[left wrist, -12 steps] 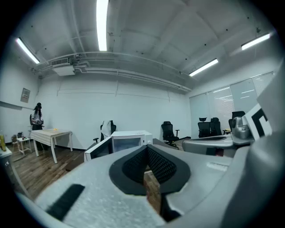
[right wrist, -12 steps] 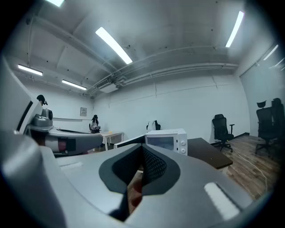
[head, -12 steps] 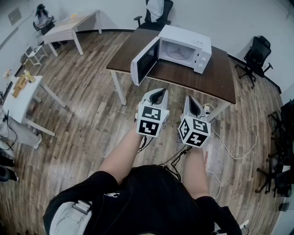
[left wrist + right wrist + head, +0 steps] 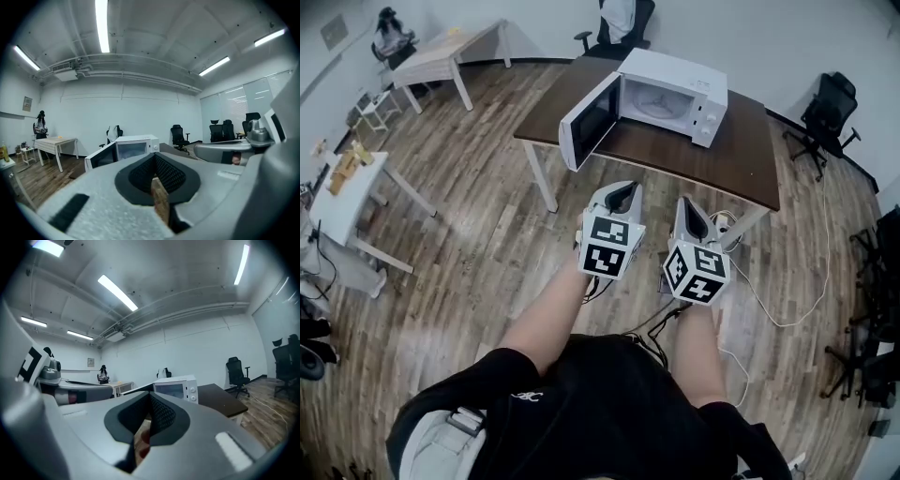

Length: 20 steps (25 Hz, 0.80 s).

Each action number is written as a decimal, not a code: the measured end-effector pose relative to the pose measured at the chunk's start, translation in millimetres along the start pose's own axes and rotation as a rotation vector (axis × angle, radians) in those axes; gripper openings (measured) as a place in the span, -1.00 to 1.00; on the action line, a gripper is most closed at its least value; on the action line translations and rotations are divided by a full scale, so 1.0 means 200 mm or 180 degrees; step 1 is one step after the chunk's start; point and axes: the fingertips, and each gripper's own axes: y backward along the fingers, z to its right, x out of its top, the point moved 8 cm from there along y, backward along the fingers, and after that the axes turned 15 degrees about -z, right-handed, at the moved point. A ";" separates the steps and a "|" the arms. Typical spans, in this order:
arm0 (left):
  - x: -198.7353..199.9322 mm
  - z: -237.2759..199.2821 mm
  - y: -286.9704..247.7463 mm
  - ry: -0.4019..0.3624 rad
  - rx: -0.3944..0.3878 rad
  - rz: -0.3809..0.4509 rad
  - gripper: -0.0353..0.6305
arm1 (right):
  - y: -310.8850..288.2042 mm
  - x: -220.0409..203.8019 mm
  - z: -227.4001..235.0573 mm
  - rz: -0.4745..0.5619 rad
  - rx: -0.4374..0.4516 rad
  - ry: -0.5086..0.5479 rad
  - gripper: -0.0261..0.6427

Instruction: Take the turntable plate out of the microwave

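Note:
A white microwave [image 4: 675,92] stands on a dark brown table [image 4: 741,164] ahead of me, its door [image 4: 589,122] swung wide open to the left. The cavity [image 4: 659,108] is pale inside, and the turntable plate in it is too faint to make out. My left gripper [image 4: 623,193] and right gripper [image 4: 691,212] are held side by side over the wooden floor, well short of the table, both shut and empty. In the left gripper view the microwave [image 4: 133,147] is past the shut left gripper [image 4: 154,171]. In the right gripper view the microwave [image 4: 178,386] shows beyond the shut right gripper [image 4: 150,416].
White tables [image 4: 441,56] [image 4: 342,202] stand to the left, with a person [image 4: 389,37] at the far-left corner. Black office chairs [image 4: 825,117] [image 4: 623,23] stand right of and behind the brown table. A white cable [image 4: 787,314] trails on the floor at the right.
The head view has shifted slightly, so the microwave and table sit a little further left in the picture. Both grippers stay shut and in the same place.

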 end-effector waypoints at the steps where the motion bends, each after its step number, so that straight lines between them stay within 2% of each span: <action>1: 0.00 0.02 -0.01 0.0003 0.0004 -0.0003 -0.87 | 0.01 -0.01 0.02 0.0000 0.0008 -0.0002 -0.92; 9: -0.04 0.15 -0.06 0.0044 0.0073 -0.0039 -0.87 | 0.06 -0.06 0.15 -0.0055 0.0064 -0.0033 -0.92; 20: -0.04 0.17 -0.22 0.0008 0.0088 -0.0085 -0.87 | -0.04 -0.08 0.26 -0.0117 0.0070 -0.0087 -0.91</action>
